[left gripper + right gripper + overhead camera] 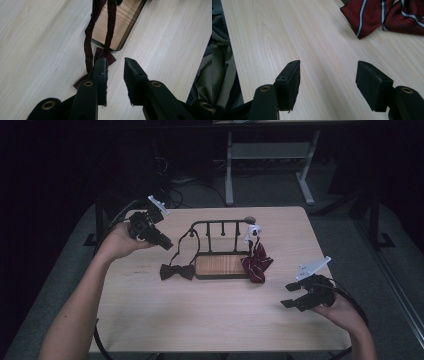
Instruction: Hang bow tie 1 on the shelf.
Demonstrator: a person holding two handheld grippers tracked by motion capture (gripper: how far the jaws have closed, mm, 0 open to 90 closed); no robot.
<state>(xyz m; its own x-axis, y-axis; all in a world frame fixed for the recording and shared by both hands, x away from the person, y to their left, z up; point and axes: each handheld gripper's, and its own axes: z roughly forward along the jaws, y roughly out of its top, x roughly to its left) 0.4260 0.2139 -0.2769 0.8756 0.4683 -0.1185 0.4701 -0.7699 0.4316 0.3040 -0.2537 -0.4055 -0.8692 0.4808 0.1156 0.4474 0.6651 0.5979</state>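
Note:
A black metal rack point(220, 223) with a wooden base point(221, 265) stands mid-table. A dark bow tie point(177, 271) lies left of the base, its strap point(186, 242) looped up over the rack's left end. A red striped bow tie point(257, 262) hangs at the right end under a white tag point(253, 231). My left gripper point(166, 243) hovers beside the rack's left end. In the left gripper view its jaws point(116, 61) stand apart with nothing between them; the strap point(88, 42) runs just left of them. My right gripper point(289, 296) is open near the table's right front, the striped tie point(367, 17) ahead of it point(328, 65).
The light wooden table point(210, 315) drops off close to my right hand. A small dark round thing point(249, 219) sits at the far edge behind the rack. A white desk frame point(229, 170) stands on the floor beyond the table.

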